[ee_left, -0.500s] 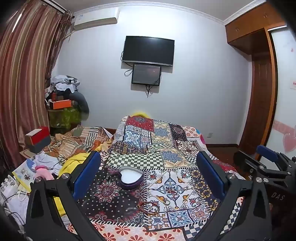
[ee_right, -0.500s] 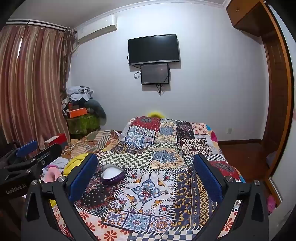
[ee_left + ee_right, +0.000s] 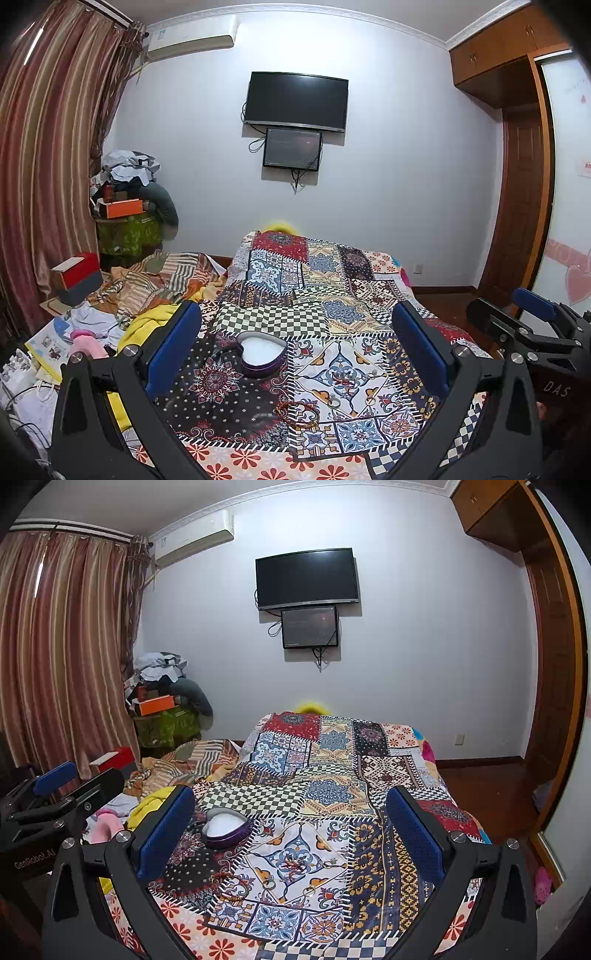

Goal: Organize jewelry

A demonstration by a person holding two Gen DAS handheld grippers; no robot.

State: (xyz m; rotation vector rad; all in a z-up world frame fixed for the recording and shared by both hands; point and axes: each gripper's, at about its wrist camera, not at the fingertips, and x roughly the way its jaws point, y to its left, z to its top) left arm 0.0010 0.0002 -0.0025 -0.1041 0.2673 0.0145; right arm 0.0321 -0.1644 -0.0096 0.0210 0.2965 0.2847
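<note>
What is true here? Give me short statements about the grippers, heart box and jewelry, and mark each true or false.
1. The left gripper is open and holds nothing. True.
2. The heart-shaped box has its lid on. False: it is open, with a white lining showing.
3. The beaded bracelet lies on the quilt, outside the box. True.
4. The right gripper is shut on a ring. False: it is open and empty; the rings lie on the quilt.

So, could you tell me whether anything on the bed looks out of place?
Yes: a beaded bracelet and small rings lie loose on the patchwork bedspread, outside the heart-shaped box, which sits open and looks empty. Both tongs hang open, holding nothing.
</note>
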